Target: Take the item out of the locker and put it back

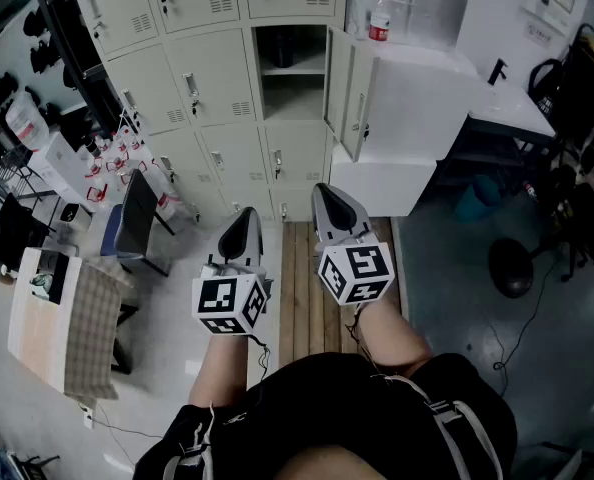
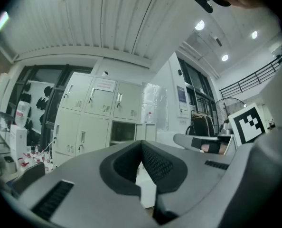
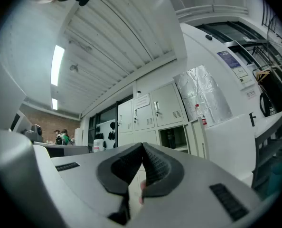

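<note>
Both grippers are held side by side in front of the person, well apart from the lockers (image 1: 202, 88), pointing towards them roughly level. The left gripper (image 1: 242, 214) has its jaws closed tip to tip with nothing between them, as its own view confirms (image 2: 141, 144). The right gripper (image 1: 325, 191) is likewise fully closed and empty (image 3: 142, 147). One compartment (image 1: 292, 93) stands open, its door (image 1: 337, 83) swung out to the right. The item (image 1: 280, 52), a dark object too small and shadowed to identify, appears to stand on the shelf inside that compartment and shows there in the right gripper view too (image 3: 172, 137). The task is judged not yet begun: the item is untouched. Risks noted: neither gripper can take the item until its jaws are opened, and an approach with closed jaws would push the item back or tip it. The open door lies close to the right gripper's likely path, so a wide approach could strike its edge. The dark item against a dark interior makes depth hard to judge, inviting a poor grip and a drop on withdrawal. A bottle (image 1: 379, 16) on the white cabinet (image 1: 417, 108) beside the door could be jolted by any knock.
</note>
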A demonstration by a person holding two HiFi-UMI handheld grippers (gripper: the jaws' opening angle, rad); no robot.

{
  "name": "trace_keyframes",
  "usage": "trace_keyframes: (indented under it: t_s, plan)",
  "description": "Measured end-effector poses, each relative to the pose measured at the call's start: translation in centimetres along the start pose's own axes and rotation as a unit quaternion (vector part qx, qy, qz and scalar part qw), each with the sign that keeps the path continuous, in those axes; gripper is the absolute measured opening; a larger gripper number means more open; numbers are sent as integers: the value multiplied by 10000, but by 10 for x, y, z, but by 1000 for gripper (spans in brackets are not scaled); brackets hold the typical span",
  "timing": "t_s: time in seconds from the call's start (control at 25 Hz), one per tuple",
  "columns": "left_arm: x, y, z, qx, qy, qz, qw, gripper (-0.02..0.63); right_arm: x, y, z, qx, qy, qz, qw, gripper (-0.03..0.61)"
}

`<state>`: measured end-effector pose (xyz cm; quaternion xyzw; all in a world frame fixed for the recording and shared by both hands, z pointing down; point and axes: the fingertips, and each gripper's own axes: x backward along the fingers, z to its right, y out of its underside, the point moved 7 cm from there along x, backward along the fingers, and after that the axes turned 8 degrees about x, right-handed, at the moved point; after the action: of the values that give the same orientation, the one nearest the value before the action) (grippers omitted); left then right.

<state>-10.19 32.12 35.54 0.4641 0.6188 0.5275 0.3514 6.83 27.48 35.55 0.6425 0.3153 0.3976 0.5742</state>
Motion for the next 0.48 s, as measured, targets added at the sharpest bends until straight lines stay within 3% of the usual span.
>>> trace_keyframes:
  t_s: [0.48]
  plan:
    - [22, -2, -22, -63, 2, -27, 10000, 13, 2, -1, -33, 18, 8, 84, 10000, 15]
